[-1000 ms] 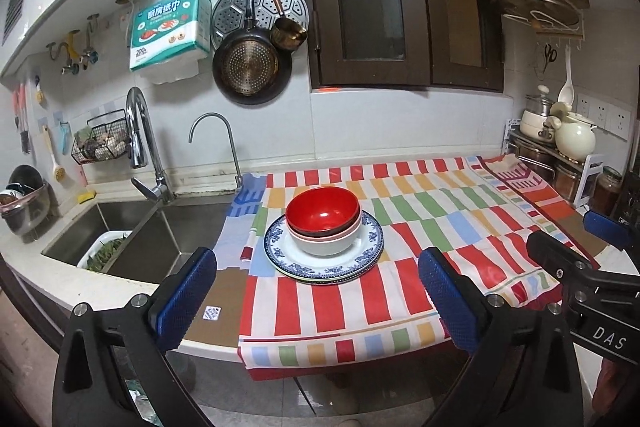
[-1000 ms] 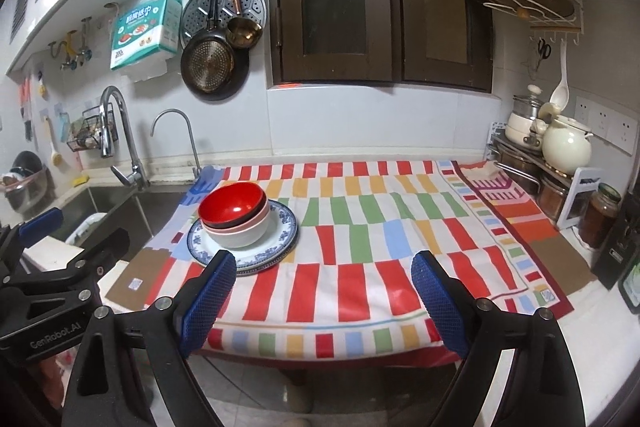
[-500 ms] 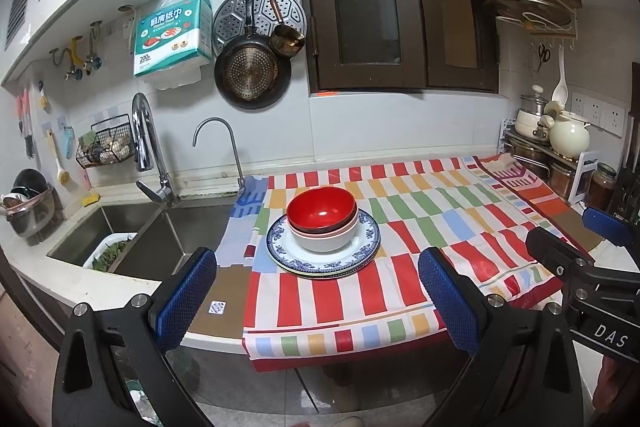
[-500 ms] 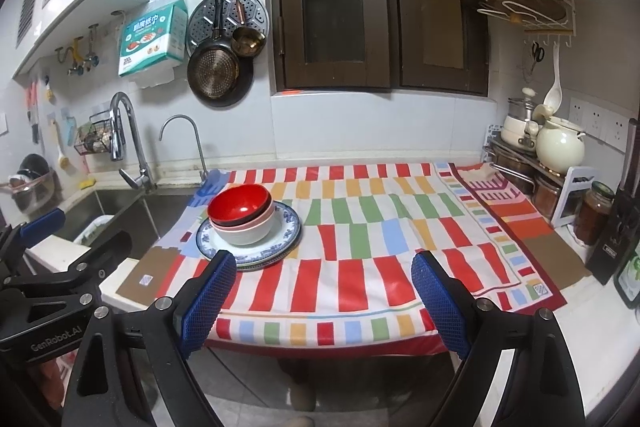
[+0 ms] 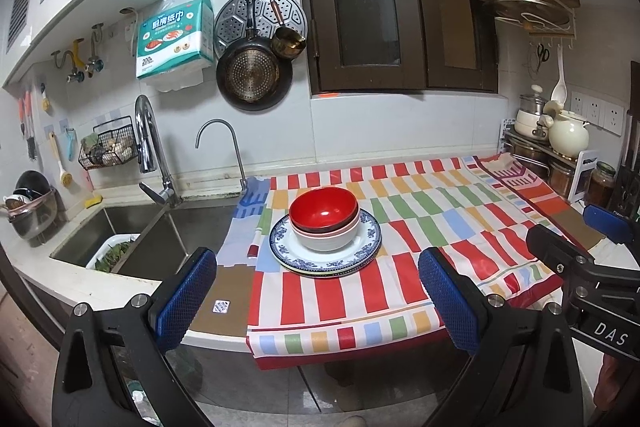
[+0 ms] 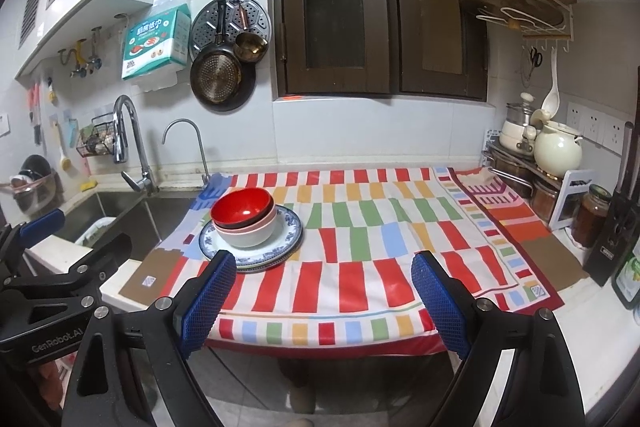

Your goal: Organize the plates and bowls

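Observation:
A red bowl point(image 5: 323, 211) point(image 6: 241, 207) tops a nest of bowls, with a dark one, a pink one and a white bowl point(image 5: 326, 238) point(image 6: 248, 235) under it. The nest stands on a stack of blue-patterned plates point(image 5: 369, 231) point(image 6: 289, 227) on the left part of the striped cloth point(image 5: 420, 223) point(image 6: 380, 239). My left gripper point(image 5: 318, 297) is open and empty, held back off the counter's front edge in line with the stack. My right gripper point(image 6: 322, 293) is open and empty too, in front of the cloth's middle, right of the stack.
A sink point(image 5: 120, 227) with a tall tap point(image 5: 154, 155) lies left of the cloth. A rack with a cream teapot point(image 6: 558, 149), pots and jars stands at the right end of the counter. Pans point(image 5: 252, 75) hang on the tiled wall behind.
Both views have pulled back a little from the counter, so more of its front edge and the floor shows. The stack has not moved and both grippers stay open.

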